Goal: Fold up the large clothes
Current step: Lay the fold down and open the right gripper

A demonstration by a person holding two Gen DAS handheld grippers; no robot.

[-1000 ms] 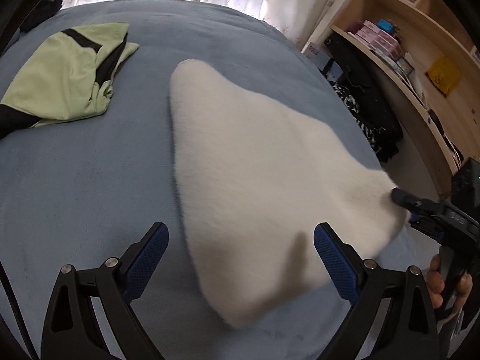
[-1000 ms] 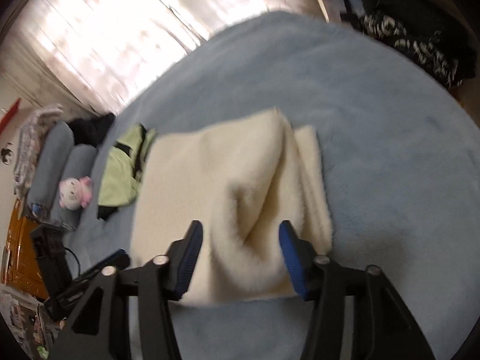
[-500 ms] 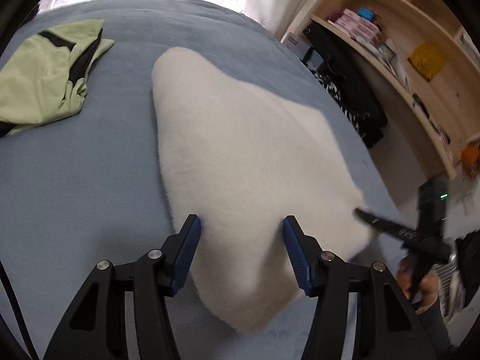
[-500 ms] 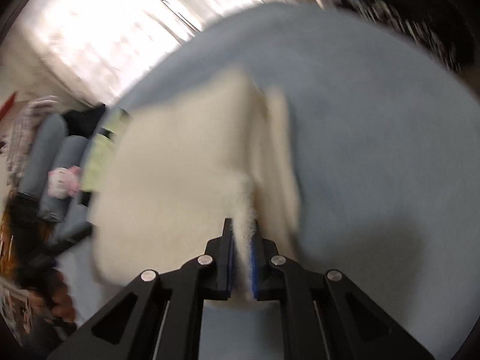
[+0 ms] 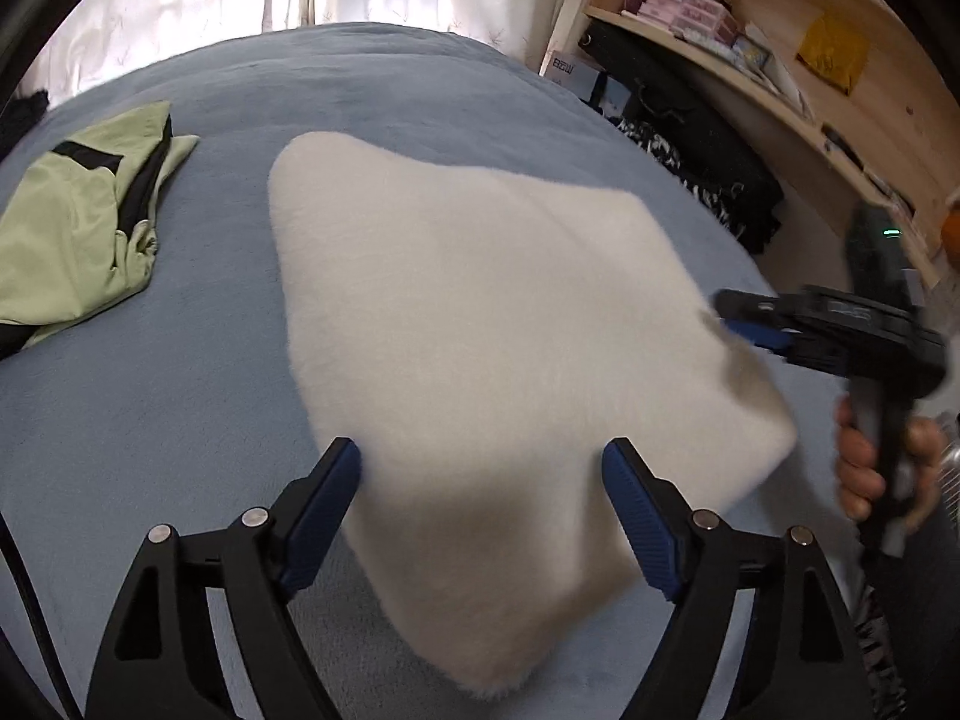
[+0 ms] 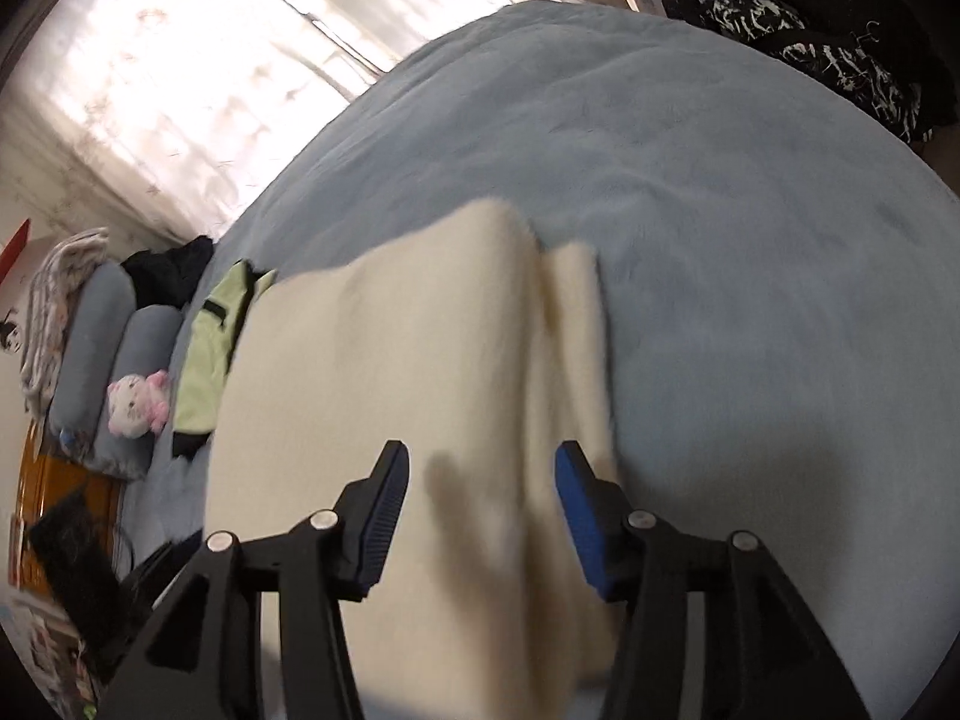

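A folded cream fleece garment [image 5: 480, 324] lies on the blue bed cover [image 5: 150, 420]; it also shows in the right wrist view [image 6: 420, 372], with a second layer sticking out along its right side. My left gripper [image 5: 483, 480] is open, its jaws standing over the garment's near end. My right gripper [image 6: 483, 480] is open over the garment's near edge; in the left wrist view it [image 5: 744, 318] is at the garment's right corner.
A light green and black garment [image 5: 84, 222] lies folded at the bed's left. Wooden shelves [image 5: 780, 60] with boxes and dark clothes [image 5: 708, 162] stand to the right. Pillows and a plush toy [image 6: 135, 405] lie at the bed's head.
My right gripper was shut on the fleece half a second ago and has opened and let it go. My left gripper has opened wider. The garment has settled flat.
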